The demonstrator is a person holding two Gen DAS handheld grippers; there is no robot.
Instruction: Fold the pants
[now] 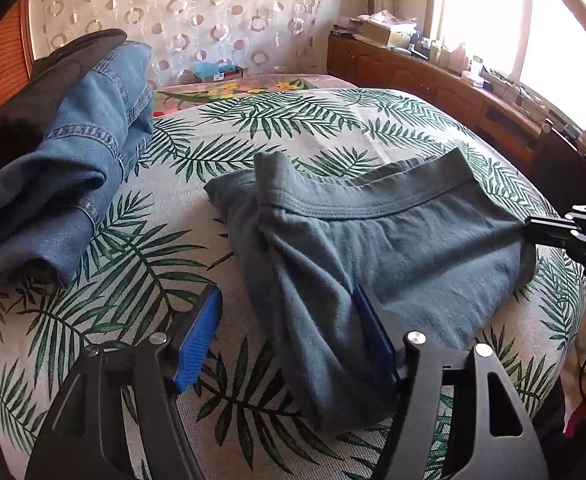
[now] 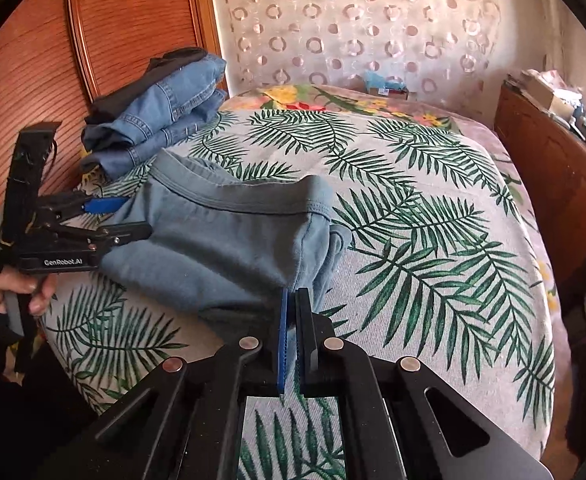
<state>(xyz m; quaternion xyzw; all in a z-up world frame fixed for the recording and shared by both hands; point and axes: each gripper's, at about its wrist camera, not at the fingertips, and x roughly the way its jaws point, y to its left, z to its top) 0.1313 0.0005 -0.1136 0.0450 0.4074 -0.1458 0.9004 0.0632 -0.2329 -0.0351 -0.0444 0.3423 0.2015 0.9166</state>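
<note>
Grey-blue pants (image 1: 393,248) lie partly folded on the palm-leaf bedspread (image 1: 277,136), waistband toward the far side. My left gripper (image 1: 289,312) is open; its right blue pad (image 1: 369,328) rests against the pants' near fold and the left pad (image 1: 201,332) is over bare bedspread. My right gripper (image 2: 293,300) is shut on a corner of the pants (image 2: 221,240) and lifts that edge. In the left wrist view the right gripper (image 1: 533,228) pinches the cloth's right corner. In the right wrist view the left gripper (image 2: 121,216) is open at the pants' left side.
A pile of folded blue jeans (image 1: 65,168) with a dark garment on top sits at the bed's left, near the wooden headboard (image 2: 53,40). A cluttered wooden sideboard (image 1: 453,76) runs along the right under the window. A patterned curtain hangs behind.
</note>
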